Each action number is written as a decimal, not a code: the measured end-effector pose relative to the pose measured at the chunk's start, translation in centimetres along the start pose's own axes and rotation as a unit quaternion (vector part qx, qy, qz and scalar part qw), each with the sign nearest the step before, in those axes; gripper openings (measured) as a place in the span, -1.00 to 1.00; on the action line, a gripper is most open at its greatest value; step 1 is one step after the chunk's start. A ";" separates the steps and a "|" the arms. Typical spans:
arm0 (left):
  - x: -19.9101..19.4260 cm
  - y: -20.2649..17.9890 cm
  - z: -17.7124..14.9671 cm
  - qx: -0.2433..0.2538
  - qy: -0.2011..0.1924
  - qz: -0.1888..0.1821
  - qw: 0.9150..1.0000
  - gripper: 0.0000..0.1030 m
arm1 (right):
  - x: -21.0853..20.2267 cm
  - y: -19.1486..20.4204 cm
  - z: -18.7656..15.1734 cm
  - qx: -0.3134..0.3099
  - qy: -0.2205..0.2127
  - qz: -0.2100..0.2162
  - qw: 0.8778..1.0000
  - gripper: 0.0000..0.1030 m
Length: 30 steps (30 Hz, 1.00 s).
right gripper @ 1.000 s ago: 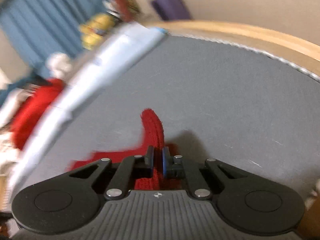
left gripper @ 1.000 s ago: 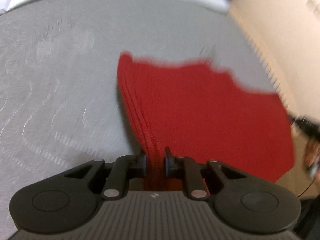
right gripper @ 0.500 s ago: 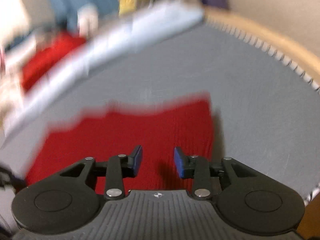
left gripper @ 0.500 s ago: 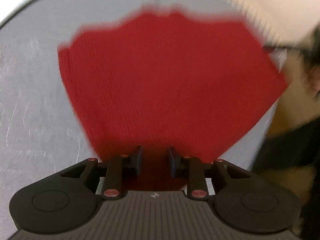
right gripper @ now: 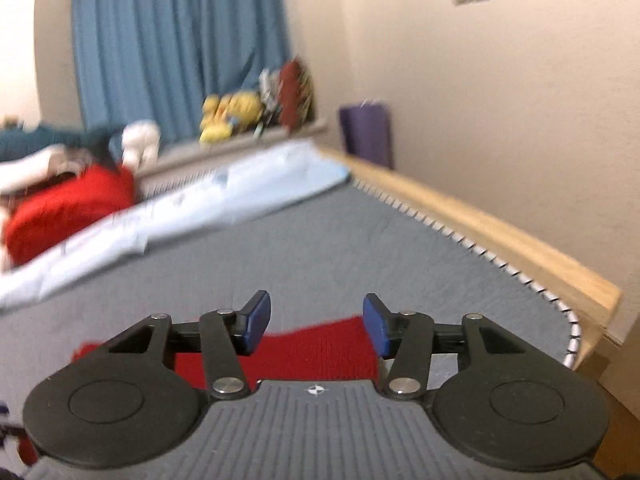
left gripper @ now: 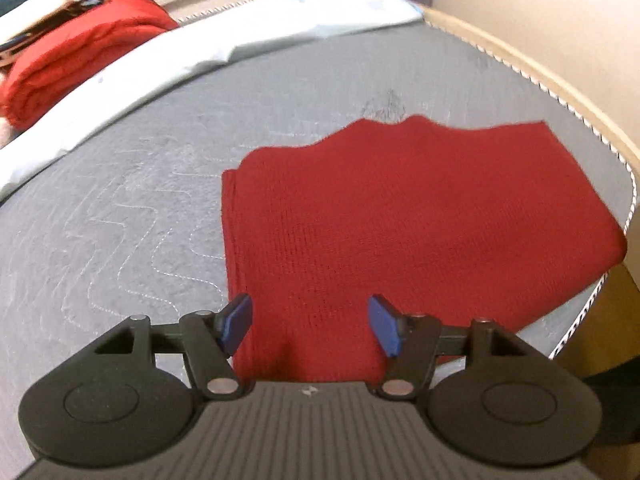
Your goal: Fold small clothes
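A red knit garment [left gripper: 400, 216] lies folded flat on the grey quilted mattress [left gripper: 160, 160], near its right edge. My left gripper [left gripper: 310, 322] hovers over the garment's near edge, its jaws opening, blue pads apart and pressing on nothing. In the right wrist view my right gripper [right gripper: 316, 322] is raised and points across the bed, its jaws also opening with nothing held. Only a strip of the red garment [right gripper: 320, 348] shows below its fingers.
A pale blue sheet [left gripper: 224, 40] lies bunched across the far side of the mattress. Beyond it sit a folded red pile [left gripper: 68, 52], soft toys [right gripper: 232, 114] on a ledge and a blue curtain [right gripper: 176, 40]. A wooden bed rail [right gripper: 480, 228] runs along the right edge.
Both grippers let go of the red garment and opened. It now lies flat on the mattress. Both hands rose and pulled back; the right one tilted up toward the room.
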<state>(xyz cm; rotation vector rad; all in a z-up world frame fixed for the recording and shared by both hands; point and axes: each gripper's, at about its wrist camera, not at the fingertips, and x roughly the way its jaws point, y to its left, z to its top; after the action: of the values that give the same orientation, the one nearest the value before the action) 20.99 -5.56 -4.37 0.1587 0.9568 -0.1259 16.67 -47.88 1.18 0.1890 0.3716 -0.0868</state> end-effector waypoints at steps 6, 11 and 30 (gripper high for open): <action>-2.0 0.8 -2.9 -0.125 -0.046 -0.049 0.990 0.28 | -0.2 -0.9 -3.5 -0.024 0.024 -0.025 0.999 0.09; 0.4 3.1 -7.2 -0.294 0.002 -0.125 0.947 -0.08 | -0.1 -0.9 -4.7 -0.048 0.032 -0.019 0.998 0.09; 10.6 5.2 -8.6 -0.492 0.055 -0.125 0.860 0.37 | 3.8 -2.9 -5.7 -0.045 0.125 -0.025 0.991 0.08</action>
<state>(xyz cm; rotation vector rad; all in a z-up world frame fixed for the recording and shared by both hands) 21.07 0.83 -17.56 -0.9196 1.0490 0.1473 17.86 -49.74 -5.90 0.1012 0.6291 -0.0960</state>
